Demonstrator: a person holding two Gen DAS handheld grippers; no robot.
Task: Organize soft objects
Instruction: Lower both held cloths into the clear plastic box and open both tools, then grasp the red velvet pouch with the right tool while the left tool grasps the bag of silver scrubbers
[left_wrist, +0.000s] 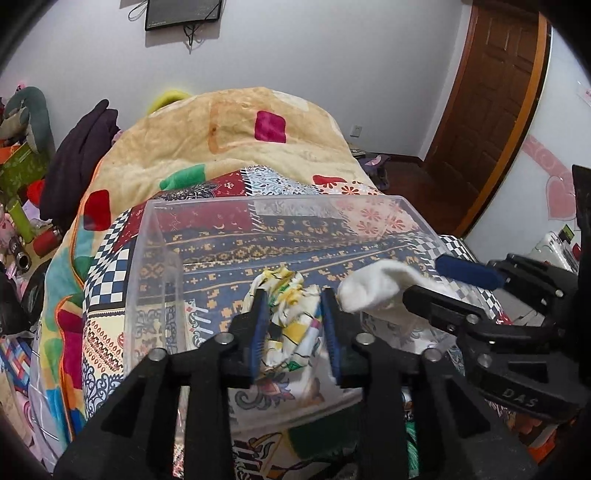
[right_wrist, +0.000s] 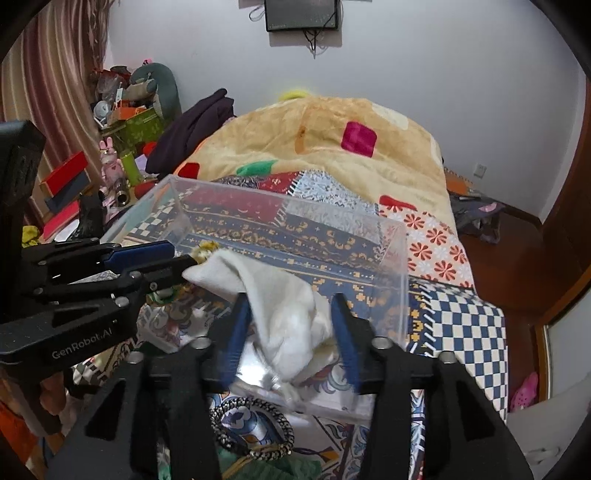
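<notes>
A clear plastic bin (left_wrist: 155, 236) stands on the patterned bed; it also shows in the right wrist view (right_wrist: 391, 258). My left gripper (left_wrist: 293, 325) reaches over its near rim, jaws apart on either side of a yellow-patterned white cloth (left_wrist: 291, 317) that lies inside. My right gripper (right_wrist: 291, 332) is beside it, jaws apart around a white sock (right_wrist: 291, 306). The sock (left_wrist: 376, 284) shows at the right gripper's fingers (left_wrist: 436, 299) in the left wrist view. I cannot tell whether either cloth is pinched or loose.
A tan blanket (left_wrist: 258, 140) covers the far bed. A dark garment (left_wrist: 81, 155) hangs at the left by a cluttered shelf (right_wrist: 125, 125). A beaded bracelet (right_wrist: 255, 428) lies on the bed before the bin. A wooden door (left_wrist: 491, 96) is at the right.
</notes>
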